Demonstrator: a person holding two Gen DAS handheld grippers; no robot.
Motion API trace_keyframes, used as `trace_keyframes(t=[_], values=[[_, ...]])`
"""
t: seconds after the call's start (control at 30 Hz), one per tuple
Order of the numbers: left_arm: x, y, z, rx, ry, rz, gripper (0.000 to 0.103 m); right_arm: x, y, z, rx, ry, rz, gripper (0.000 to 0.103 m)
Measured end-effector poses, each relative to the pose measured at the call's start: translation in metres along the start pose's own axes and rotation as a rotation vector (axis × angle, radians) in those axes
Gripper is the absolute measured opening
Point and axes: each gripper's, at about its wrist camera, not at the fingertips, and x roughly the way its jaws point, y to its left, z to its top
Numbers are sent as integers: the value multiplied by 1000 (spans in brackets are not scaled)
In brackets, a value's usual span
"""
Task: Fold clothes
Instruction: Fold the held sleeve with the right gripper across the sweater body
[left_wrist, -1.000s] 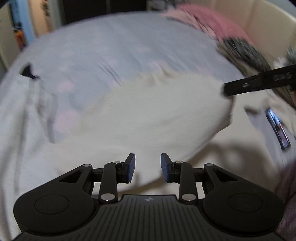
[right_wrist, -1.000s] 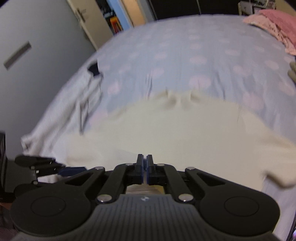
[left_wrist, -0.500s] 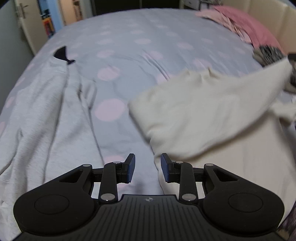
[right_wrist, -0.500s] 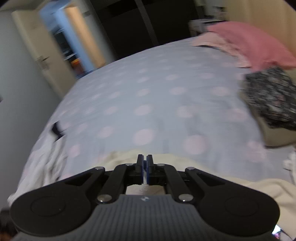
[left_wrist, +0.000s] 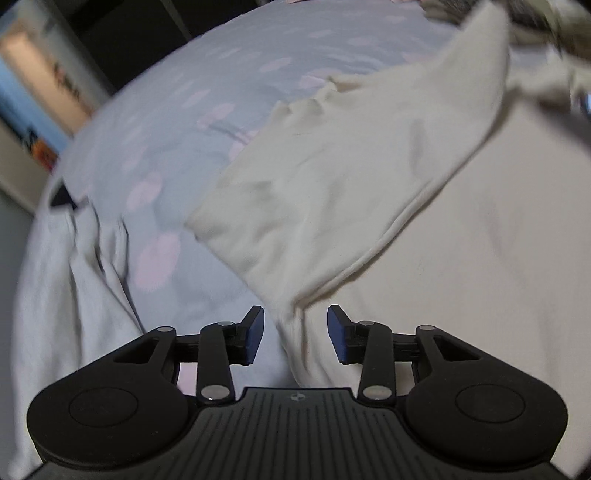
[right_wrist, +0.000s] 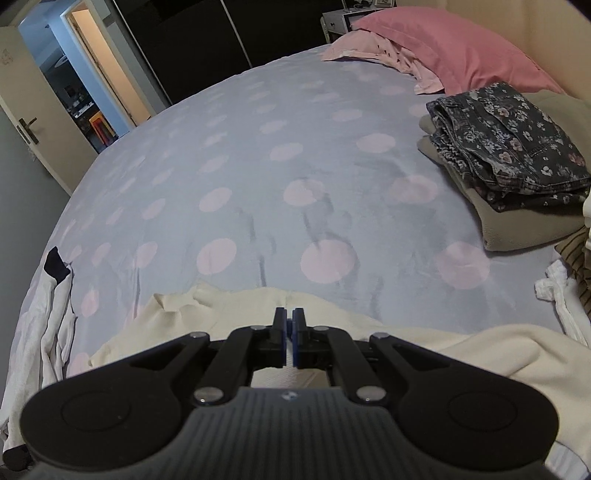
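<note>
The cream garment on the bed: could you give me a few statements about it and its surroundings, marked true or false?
1. The right gripper is shut on the cream garment. True.
2. The left gripper is shut. False: it is open, holding nothing.
3. The floral folded clothes lie on top of the pink pillow. False: they top a separate stack beside it.
4. The bedsheet has pink dots. True.
</note>
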Motion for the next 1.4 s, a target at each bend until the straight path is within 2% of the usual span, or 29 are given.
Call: trace_keyframes(t=[0.07, 0.13, 0.17, 0.23, 0.3, 0.47, 0.57, 0.7, 0.8, 0.9, 1.07, 1.13, 1.17, 1.2, 1.23, 1.4], values=[[4, -12, 3, 75, -15, 55, 35, 1, -3, -1, 3, 7, 1, 3], [8, -23, 5, 143, -29, 105, 29, 3, -6, -2, 10, 14, -4, 3], [10, -25, 5, 145, -37, 113, 27, 3, -6, -3, 14, 16, -6, 3], [12, -28, 5, 151, -51, 127, 8, 3, -8, -4, 23, 18, -13, 3], [13, -28, 6, 138, -62, 133, 2, 3, -11, -4, 35, 20, -20, 3], [0, -18, 1, 126, -85, 223, 0, 4, -15, -6, 61, 34, -18, 3], [0, -1, -8, 89, -29, 246, 0, 9, -15, -7, 78, 55, -3, 3], [13, 8, -23, 63, 40, 261, 0, 31, -3, -18, 41, 103, -27, 3], [17, 23, -28, -50, 60, 153, 0, 50, 3, -28, -2, 135, -74, 3], [5, 38, -27, -118, 46, 82, 1, 62, 4, -35, -18, 158, -99, 5], [-12, 72, -17, -263, -1, -47, 21, 57, -3, -31, 4, 144, -104, 13], [-10, 90, -10, -350, -21, -108, 31, 57, -5, -29, 15, 140, -100, 23], [-6, 99, -7, -401, -31, -130, 34, 56, -7, -28, 21, 137, -98, 32], [0, 107, -4, -445, -37, -146, 43, 56, -8, -27, 26, 135, -96, 35], [6, 114, -2, -489, -44, -163, 46, 55, -9, -26, 32, 133, -94, 36], [46, 137, 5, -637, -22, -193, 46, 64, -16, -29, 6, 155, -107, 44]])
